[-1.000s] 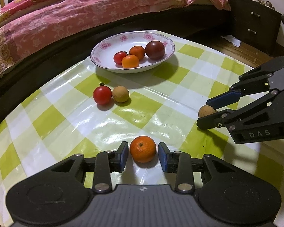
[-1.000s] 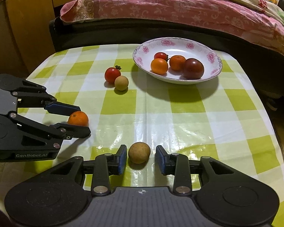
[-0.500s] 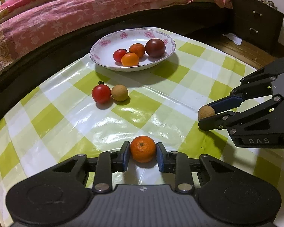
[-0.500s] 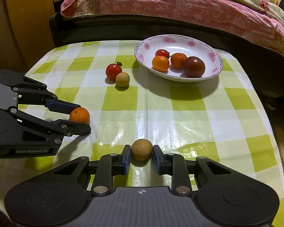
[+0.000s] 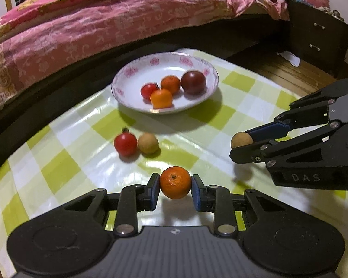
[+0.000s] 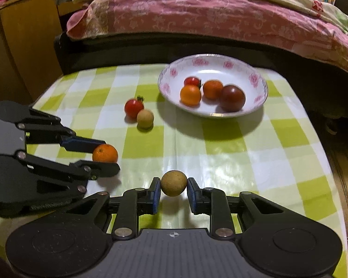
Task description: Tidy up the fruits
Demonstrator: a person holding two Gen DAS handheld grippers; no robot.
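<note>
While each gripper clamps one fruit, both fruits hang just above the checked surface [image 5: 65,169].
Left gripper [image 5: 175,188] pinches a dimpled orange mandarin [image 5: 175,182]; right gripper [image 6: 173,189] pinches a matte tan longan [image 6: 173,183]. Beyond, a tomato [image 6: 133,108] touches another longan [image 6: 145,119] near the flowered plate [image 6: 257,78].

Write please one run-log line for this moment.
left tongs: shut on orange | right tongs: shut on tan fruit | plate: four fruits | tablecloth: two loose

The plate [image 5: 127,93] and its fruit are blurred in the left view. The tomato [image 6: 133,108] on the cloth is smeared. The right gripper's [image 5: 240,144] body runs off that view's right edge.
</note>
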